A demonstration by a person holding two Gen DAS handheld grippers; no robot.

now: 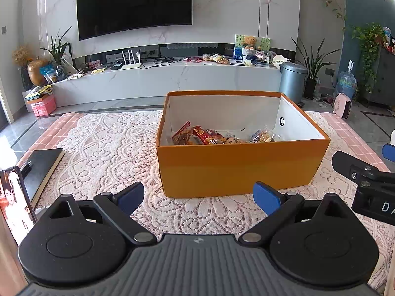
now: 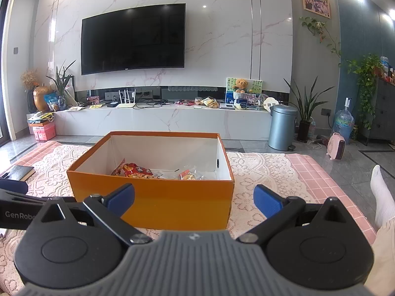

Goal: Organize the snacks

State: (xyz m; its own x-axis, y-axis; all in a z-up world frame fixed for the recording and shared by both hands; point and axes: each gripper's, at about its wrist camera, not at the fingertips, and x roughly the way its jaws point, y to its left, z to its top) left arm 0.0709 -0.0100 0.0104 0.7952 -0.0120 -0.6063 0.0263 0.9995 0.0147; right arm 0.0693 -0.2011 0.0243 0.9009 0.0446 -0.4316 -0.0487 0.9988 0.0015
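Observation:
An open orange box (image 1: 237, 167) with white inner walls stands on the lace-covered table. It also shows in the right wrist view (image 2: 153, 202). Several snack packets (image 1: 207, 137) lie on its floor, red ones at the left and a clear one at the right; they also show in the right wrist view (image 2: 138, 170). My left gripper (image 1: 198, 197) is open and empty, just in front of the box. My right gripper (image 2: 193, 198) is open and empty, also in front of the box. The right gripper shows at the right edge of the left wrist view (image 1: 365, 175).
A black notebook (image 1: 40, 167) and a phone (image 1: 14, 202) lie at the table's left. The lace cloth (image 1: 111, 143) covers a pink checked cover. A person's white-socked foot (image 2: 381, 197) is at the right. A TV unit and grey bin (image 1: 292, 81) stand beyond.

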